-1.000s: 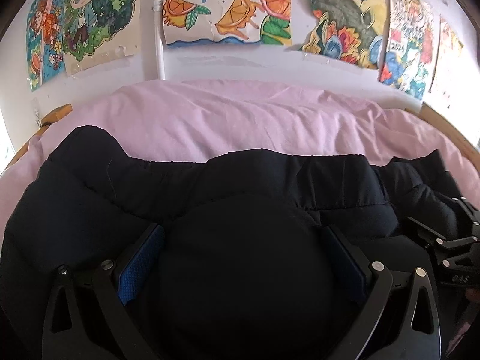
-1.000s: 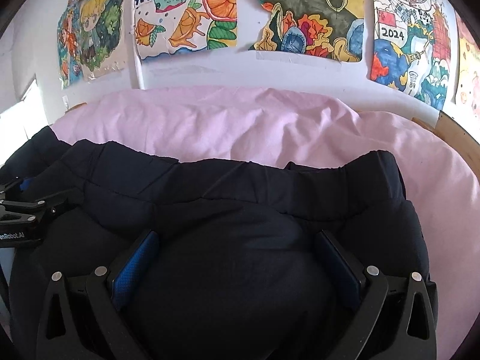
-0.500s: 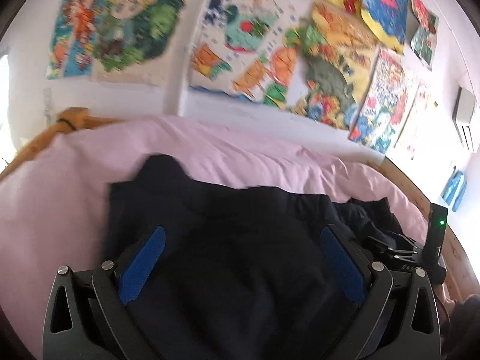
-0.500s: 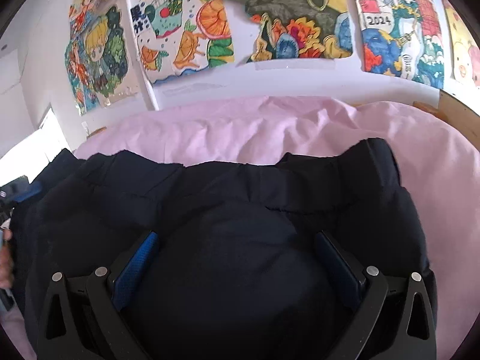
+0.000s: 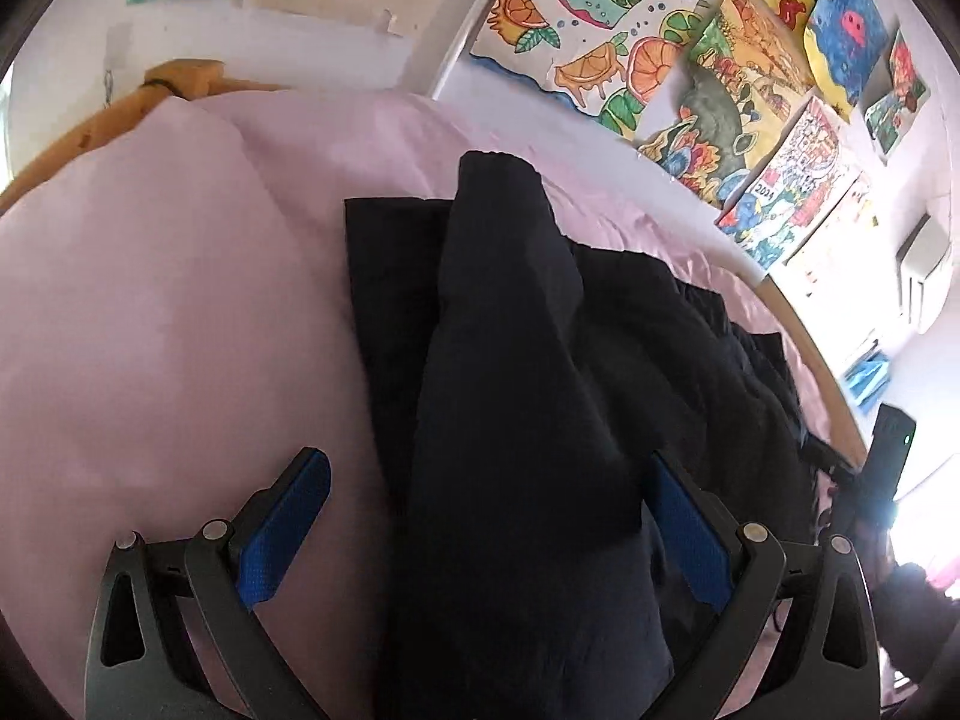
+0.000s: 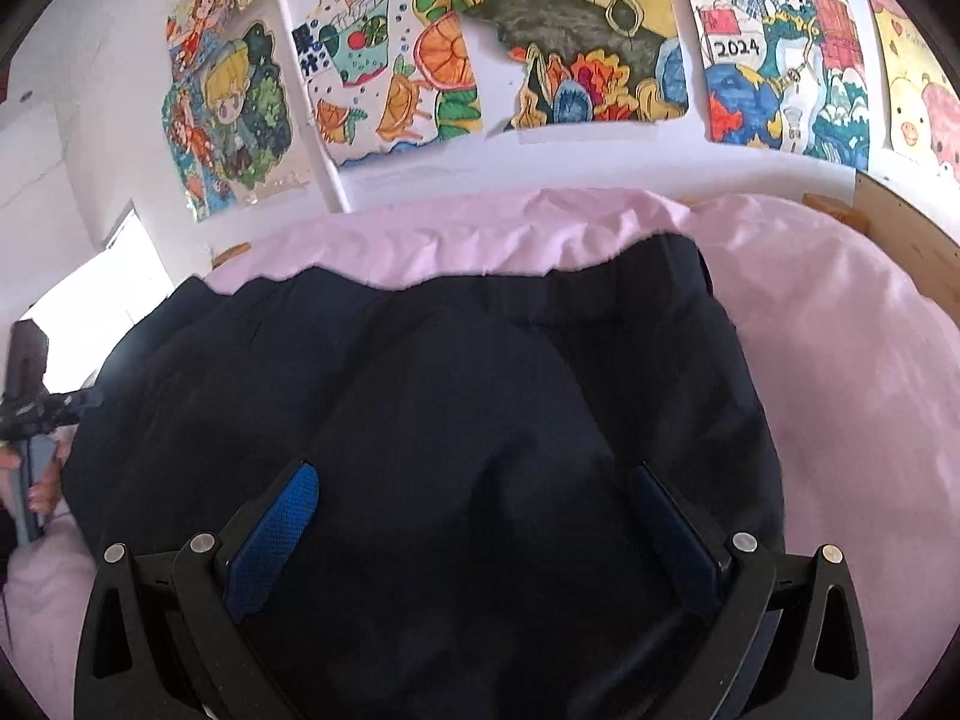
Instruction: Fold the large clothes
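A large dark navy padded garment (image 5: 540, 396) lies on a pink bedsheet (image 5: 168, 312). In the left wrist view my left gripper (image 5: 486, 504) is open, its blue-padded fingers (image 5: 282, 528) wide apart, with a fold of the garment between them. In the right wrist view the garment (image 6: 456, 396) fills the middle. My right gripper (image 6: 474, 516) is open above it, blue pads (image 6: 270, 540) spread. The left gripper shows at the far left of the right wrist view (image 6: 36, 414), held by a hand. The right gripper's black body (image 5: 882, 468) shows at the left wrist view's right edge.
Colourful drawings (image 6: 540, 48) are taped to the white wall behind the bed. A wooden bed frame (image 5: 150, 90) runs round the pink sheet (image 6: 852, 360). An air conditioner (image 5: 924, 264) hangs on the right wall.
The left gripper has swung left and turned, so the garment now runs lengthwise away from it, with bare pink sheet at its left. The right gripper has risen slightly over the garment.
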